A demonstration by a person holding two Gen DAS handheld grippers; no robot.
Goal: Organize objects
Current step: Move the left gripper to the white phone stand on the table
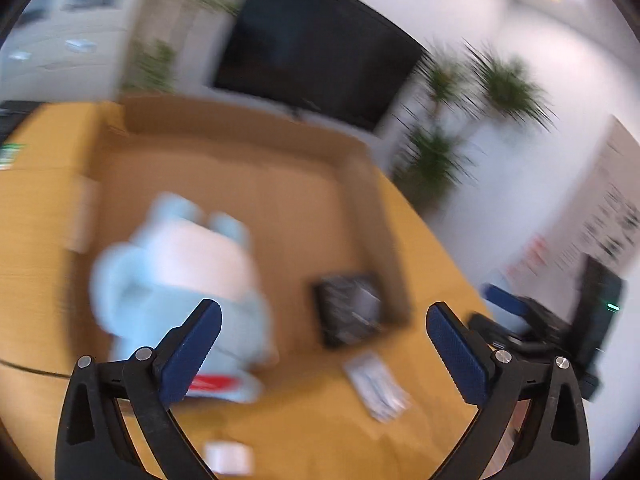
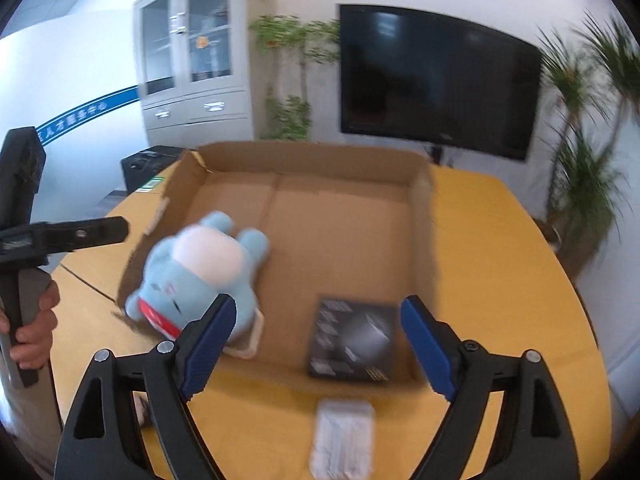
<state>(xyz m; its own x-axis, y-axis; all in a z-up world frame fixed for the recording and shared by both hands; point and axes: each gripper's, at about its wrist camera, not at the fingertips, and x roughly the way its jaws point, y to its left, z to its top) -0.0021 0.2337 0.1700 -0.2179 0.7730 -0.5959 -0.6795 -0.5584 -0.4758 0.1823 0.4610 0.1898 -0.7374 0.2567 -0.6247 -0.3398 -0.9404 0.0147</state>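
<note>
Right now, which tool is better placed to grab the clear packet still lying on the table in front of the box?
Probably the right tool: open, and the clear packet lies almost centred below it. From the left tool, also open, the packet sits off toward its right finger.

R gripper (image 2: 316,344) jaws spread, nothing between. Ahead-left: plush (image 2: 200,276) lies over the box (image 2: 420,208) near-left edge. Ahead-right: black carton (image 2: 354,340) in near-right corner. Box floor beyond both is bare. Just below claw: clear packet (image 2: 344,432) on table (image 2: 500,280).
</note>
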